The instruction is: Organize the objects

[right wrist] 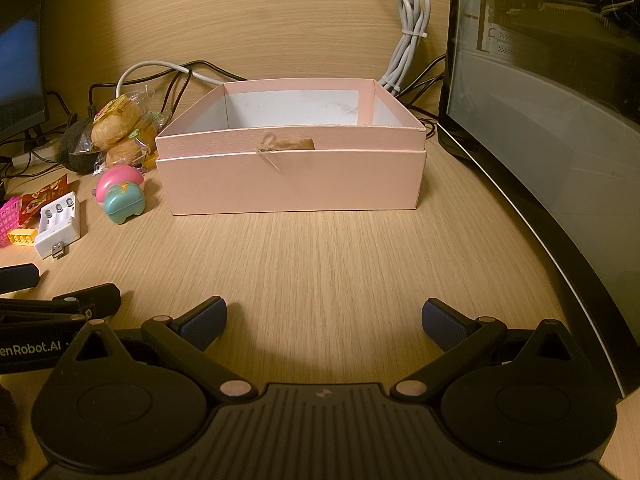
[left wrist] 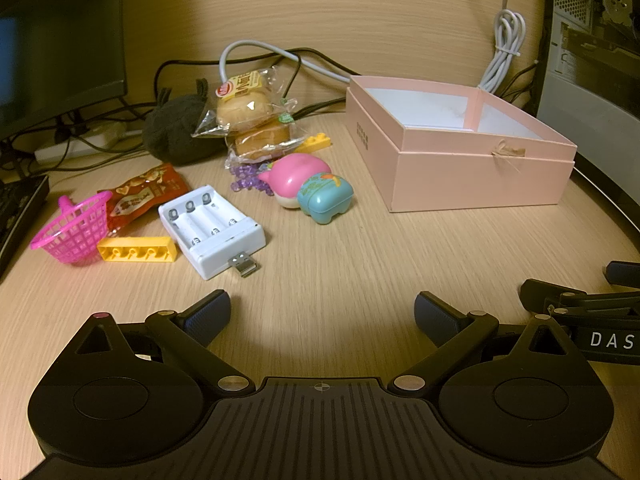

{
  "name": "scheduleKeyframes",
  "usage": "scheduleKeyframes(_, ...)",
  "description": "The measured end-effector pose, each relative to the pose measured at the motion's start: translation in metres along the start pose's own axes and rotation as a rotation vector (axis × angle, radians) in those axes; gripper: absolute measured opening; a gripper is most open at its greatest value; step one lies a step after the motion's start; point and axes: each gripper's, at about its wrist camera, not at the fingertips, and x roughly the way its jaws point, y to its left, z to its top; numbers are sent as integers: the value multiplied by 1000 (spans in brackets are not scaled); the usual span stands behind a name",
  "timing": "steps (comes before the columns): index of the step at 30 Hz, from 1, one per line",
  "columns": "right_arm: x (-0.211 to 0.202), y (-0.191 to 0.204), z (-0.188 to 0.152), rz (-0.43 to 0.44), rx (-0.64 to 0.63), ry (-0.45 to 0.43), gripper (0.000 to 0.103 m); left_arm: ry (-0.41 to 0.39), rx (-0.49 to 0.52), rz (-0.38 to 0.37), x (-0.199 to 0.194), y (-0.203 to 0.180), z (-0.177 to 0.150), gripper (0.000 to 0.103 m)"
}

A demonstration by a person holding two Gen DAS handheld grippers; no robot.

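Matt pink cardboard box (right wrist: 292, 184) on wood-grain desk (right wrist: 320, 264).

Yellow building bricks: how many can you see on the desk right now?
2. One long yellow brick lies between the pink basket and the white battery charger. A second yellow brick pokes out behind the wrapped buns, partly covered; more may be hidden.

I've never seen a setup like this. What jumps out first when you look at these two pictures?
The open pink box stands mid-desk, nothing visible inside it. To its left lies a bright jumble: a pink toy touching a teal toy, a white battery charger, a pink basket tipped on its side and wrapped buns. In the foreground, the left gripper and right gripper hang open, holding nothing.
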Motion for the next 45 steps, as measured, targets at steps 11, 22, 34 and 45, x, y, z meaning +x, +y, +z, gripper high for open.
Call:
scheduleKeyframes(11, 0, 0, -1, 0, 0, 0, 103, 0, 0, 1, 0, 0, 0, 102)
scheduleKeyframes(22, 0, 0, -1, 0, 0, 0, 103, 0, -1, 1, 0, 0, 0, 102)
scheduleKeyframes(34, 0, 0, 0, 1, 1, 0, 103, -1, 0, 3, 0, 0, 0, 102)
scheduleKeyframes(45, 1, 2, 4, 21, -15, 60, 103, -4, -9, 2, -2, 3, -3, 101)
